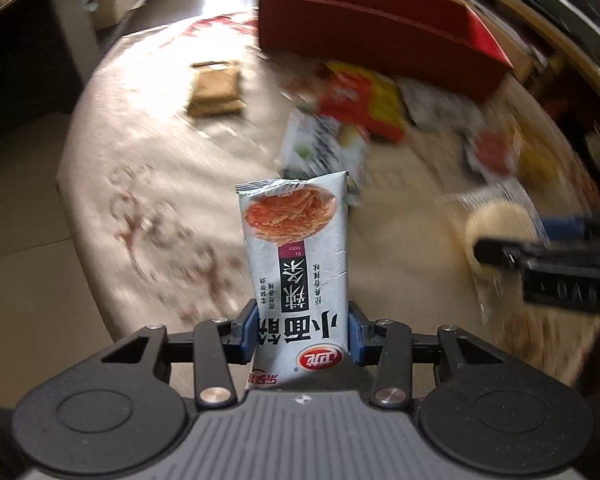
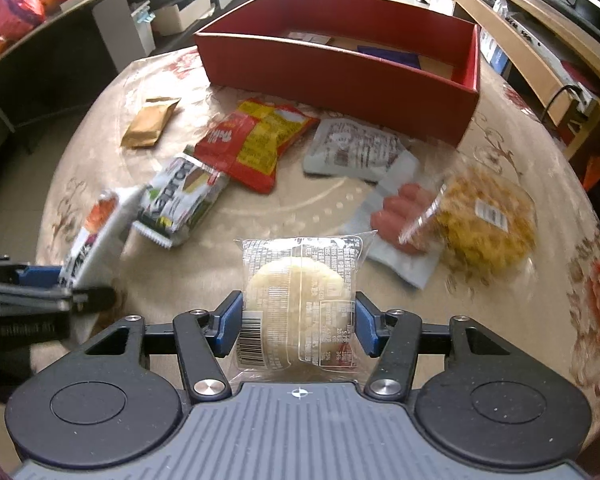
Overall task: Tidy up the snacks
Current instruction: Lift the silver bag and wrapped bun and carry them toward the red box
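Both grippers loaded, held over the desk (image 2: 260, 216).

Left wrist view: left gripper (image 1: 302, 332) with blue fingers (image 1: 249, 330) clamped on a silver noodle pack (image 1: 296, 256), upright, printing upside down. Background blurred; red box (image 1: 372, 36) far side, brown packet (image 1: 215, 88) lying apart to the left, mixed snack pile between box and pack. Right gripper at right edge, carrying a pale round cake.
Right wrist view: right gripper (image 2: 299, 326), fingers (image 2: 230, 326) clamped on a clear-wrapped cake (image 2: 296, 300). Beyond, on the desk: green-white bar (image 2: 182, 196), red-yellow bag (image 2: 256, 144), grey pouch (image 2: 354, 150), sausage pack (image 2: 400, 216), round yellow biscuit (image 2: 486, 220) overlapping the sausage pack. Red box behind, open-topped.
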{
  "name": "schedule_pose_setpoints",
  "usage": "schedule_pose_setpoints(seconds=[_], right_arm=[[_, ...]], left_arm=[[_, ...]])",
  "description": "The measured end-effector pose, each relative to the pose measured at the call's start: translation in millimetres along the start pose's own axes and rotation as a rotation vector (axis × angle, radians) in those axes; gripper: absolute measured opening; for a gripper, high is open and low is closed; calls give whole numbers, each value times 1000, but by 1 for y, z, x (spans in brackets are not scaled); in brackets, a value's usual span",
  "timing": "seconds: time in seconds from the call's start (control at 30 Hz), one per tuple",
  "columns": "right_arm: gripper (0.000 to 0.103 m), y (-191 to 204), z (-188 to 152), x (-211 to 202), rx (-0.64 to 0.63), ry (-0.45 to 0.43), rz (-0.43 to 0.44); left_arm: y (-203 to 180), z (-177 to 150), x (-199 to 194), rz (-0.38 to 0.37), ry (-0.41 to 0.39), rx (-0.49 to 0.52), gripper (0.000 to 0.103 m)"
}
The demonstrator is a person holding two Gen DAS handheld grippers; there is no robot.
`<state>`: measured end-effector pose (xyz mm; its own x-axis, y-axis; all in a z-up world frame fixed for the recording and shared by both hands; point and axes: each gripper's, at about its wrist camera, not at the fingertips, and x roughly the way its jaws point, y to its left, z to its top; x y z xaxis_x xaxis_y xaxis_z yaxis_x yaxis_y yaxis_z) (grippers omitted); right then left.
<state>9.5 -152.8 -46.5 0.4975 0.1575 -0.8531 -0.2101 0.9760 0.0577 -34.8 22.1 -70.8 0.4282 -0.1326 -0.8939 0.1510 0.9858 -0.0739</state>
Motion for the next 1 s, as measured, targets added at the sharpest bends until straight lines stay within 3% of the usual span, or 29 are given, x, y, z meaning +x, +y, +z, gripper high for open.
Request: schedule_pose_setpoints(seconds=[0.17, 0.23, 0.3, 0.47, 0.53, 0.6, 0.63, 0.83, 1.0], right_arm=[[65, 8, -20, -6, -28, 5, -21], [66, 8, -24, -6, -23, 10, -18], [70, 9, -27, -2, -26, 25, -30], [76, 12, -30, 7, -42, 37, -60], [71, 13, -30, 10, -39, 45, -63], [67, 15, -32, 11, -48, 54, -66], [66, 17, -33, 9, -52, 54, -71], [64, 21, -40, -6, -28, 26, -67], [64, 22, -39, -26, 5, -30, -60]], left_arm=[[-18, -13, 0, 42, -11, 101, 44], [-16, -10, 2, 37, -15, 86, 48], [-13, -6, 4, 42, -23, 66, 61], [-10, -1, 11, 60, -29, 34, 69], [-14, -3, 12, 78, -34, 42, 67], [-19, -5, 9, 74, -39, 59, 49], [-21, -6, 7, 68, -39, 64, 46], [-23, -9, -2, 50, -38, 42, 42], [-22, -8, -22, 33, -81, 12, 42]])
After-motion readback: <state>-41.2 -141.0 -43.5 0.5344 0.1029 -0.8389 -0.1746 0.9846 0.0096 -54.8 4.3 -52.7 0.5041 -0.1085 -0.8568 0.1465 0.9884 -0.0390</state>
